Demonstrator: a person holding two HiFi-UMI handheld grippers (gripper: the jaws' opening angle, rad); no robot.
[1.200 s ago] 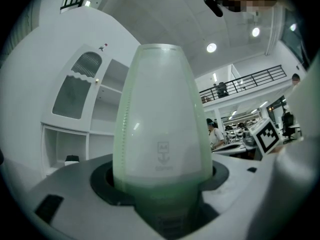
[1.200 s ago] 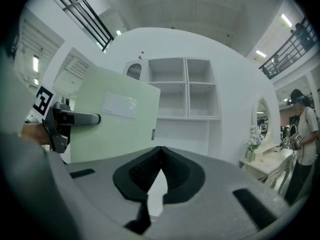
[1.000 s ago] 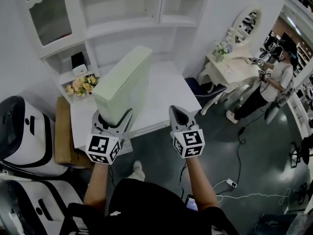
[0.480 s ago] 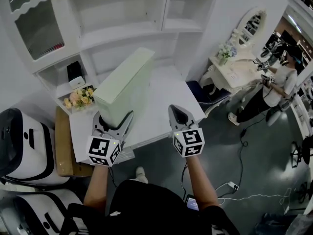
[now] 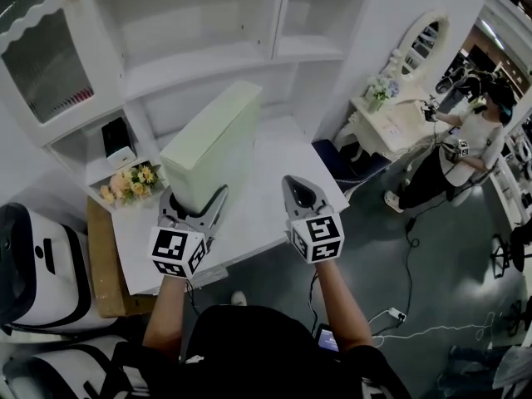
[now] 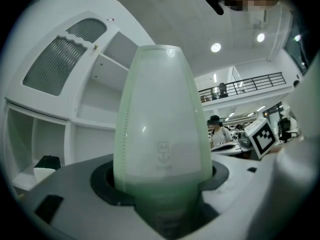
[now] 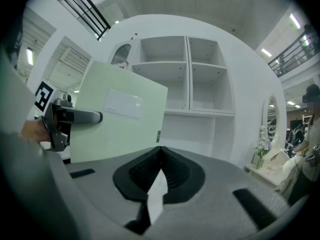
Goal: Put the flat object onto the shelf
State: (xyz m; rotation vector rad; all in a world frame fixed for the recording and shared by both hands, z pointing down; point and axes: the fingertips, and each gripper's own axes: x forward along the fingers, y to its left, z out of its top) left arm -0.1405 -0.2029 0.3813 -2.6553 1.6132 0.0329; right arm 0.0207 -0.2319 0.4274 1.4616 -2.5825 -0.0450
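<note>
The flat object is a pale green box (image 5: 212, 144), held on edge and tilted, above the white desk (image 5: 270, 160). My left gripper (image 5: 195, 199) is shut on its near end; in the left gripper view the box (image 6: 162, 124) fills the space between the jaws. To its right, my right gripper (image 5: 298, 191) is shut with nothing in it, its jaws meeting at a point (image 7: 160, 149). The right gripper view shows the box (image 7: 120, 119) at the left, in front of the white shelf unit (image 7: 185, 84). That shelf unit (image 5: 208, 56) rises behind the desk.
A bunch of flowers (image 5: 129, 181) and a small black-and-white device (image 5: 116, 144) sit in the left cubbies. A dressing table with a mirror (image 5: 399, 115) and a person (image 5: 465, 148) are at the right. White machines (image 5: 33, 264) and a cardboard box (image 5: 104, 264) stand at the left; cables (image 5: 391, 314) cross the floor.
Both grippers and the box have moved forward toward the shelf unit; the desk and shelves now lie nearer under them. The grip on the box has not changed.
</note>
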